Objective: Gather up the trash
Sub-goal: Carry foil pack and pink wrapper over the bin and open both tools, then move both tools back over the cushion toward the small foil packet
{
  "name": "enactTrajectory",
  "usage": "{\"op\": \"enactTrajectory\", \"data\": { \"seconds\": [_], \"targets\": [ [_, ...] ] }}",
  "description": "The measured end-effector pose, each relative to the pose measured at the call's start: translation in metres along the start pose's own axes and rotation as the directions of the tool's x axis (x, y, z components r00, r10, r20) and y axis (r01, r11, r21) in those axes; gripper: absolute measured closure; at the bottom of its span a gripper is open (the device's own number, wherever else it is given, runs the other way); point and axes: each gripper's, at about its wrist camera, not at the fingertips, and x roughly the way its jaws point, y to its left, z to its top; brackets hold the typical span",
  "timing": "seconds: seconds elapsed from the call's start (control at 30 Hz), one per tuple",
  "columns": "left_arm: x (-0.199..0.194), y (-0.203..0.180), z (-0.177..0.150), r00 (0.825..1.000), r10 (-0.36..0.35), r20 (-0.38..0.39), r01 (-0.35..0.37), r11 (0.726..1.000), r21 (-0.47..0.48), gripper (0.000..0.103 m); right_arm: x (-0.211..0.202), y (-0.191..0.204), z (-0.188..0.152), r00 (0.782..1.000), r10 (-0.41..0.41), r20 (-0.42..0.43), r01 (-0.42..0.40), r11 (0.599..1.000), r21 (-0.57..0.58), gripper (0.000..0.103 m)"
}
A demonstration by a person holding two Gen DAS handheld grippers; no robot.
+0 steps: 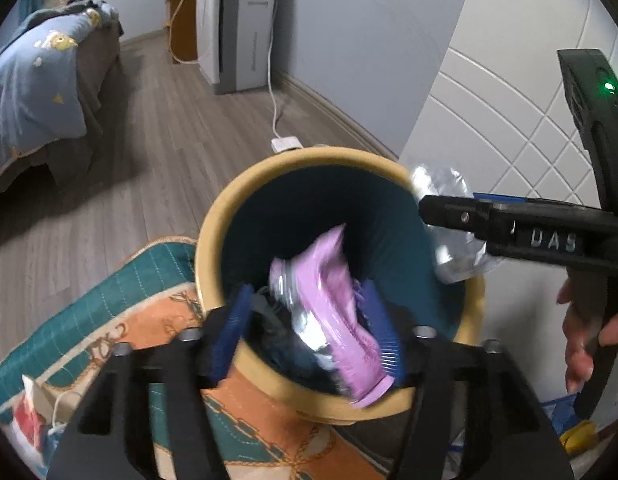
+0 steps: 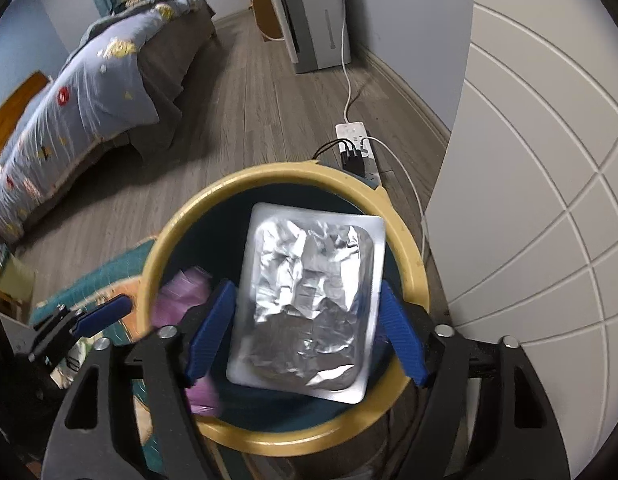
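A round bin with a yellow rim [image 1: 213, 248] [image 2: 405, 248] and a dark teal inside stands on the floor below both grippers. My left gripper [image 1: 307, 292] is open over the bin's mouth. A blurred pink wrapper [image 1: 329, 312] [image 2: 185, 300] lies loose between its blue fingers, over dark trash inside. My right gripper [image 2: 305, 286] is open too. A silver foil blister tray [image 2: 309, 300] [image 1: 449, 220] sits between its pads without being pressed. In the left wrist view one of the right gripper's fingers [image 1: 449, 214] reaches over the rim from the right.
A bed with a blue quilt [image 1: 37, 80] [image 2: 89, 88] stands at the left. A white appliance [image 1: 237, 28] is against the far wall, and a power strip [image 2: 357, 148] with cables lies behind the bin. A patterned rug [image 1: 129, 300] is beside the bin, a white panelled door [image 1: 509, 120] at the right.
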Motion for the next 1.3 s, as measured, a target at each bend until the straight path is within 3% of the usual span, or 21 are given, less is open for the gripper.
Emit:
{"op": "enactTrajectory", "data": {
  "seconds": [0.2,0.47,0.67,0.83,1.03,1.27,1.3],
  "targets": [
    [-0.009,0.010,-0.010,0.997,0.072,0.035,-0.072,0.997,0.007,0.012,-0.003,0.004,0.000,1.000,-0.017,0.018,0.017,1.000,-0.009,0.010],
    [-0.048,0.022,-0.022,0.988,0.131,0.078,-0.127,0.990,-0.061,0.008,-0.017,0.017,0.001,1.000,0.008,0.025,-0.008,1.000,-0.008,0.006],
    [-0.115,0.039,-0.036,0.969,0.208,0.137,-0.195,0.975,-0.102,0.006,-0.041,0.046,-0.001,0.999,-0.003,0.052,0.006,0.998,-0.065,0.006],
    [-0.177,0.065,-0.058,0.947,0.276,0.166,-0.244,0.951,-0.191,0.005,-0.056,0.075,-0.012,0.999,0.038,0.035,-0.036,0.998,-0.055,0.006],
    [-0.243,0.093,-0.088,0.901,0.414,0.134,-0.371,0.892,-0.259,0.005,-0.074,0.132,-0.027,0.997,0.064,0.030,-0.058,0.984,-0.168,0.006],
    [-0.282,0.120,-0.134,0.865,0.483,0.135,-0.414,0.840,-0.351,0.005,-0.085,0.185,-0.053,0.993,0.117,0.006,-0.113,0.968,-0.225,0.006],
    [-0.279,0.128,-0.139,0.874,0.474,0.105,-0.407,0.834,-0.372,0.005,-0.083,0.193,-0.058,0.992,0.127,-0.008,-0.125,0.964,-0.233,0.006]
  ]
}}
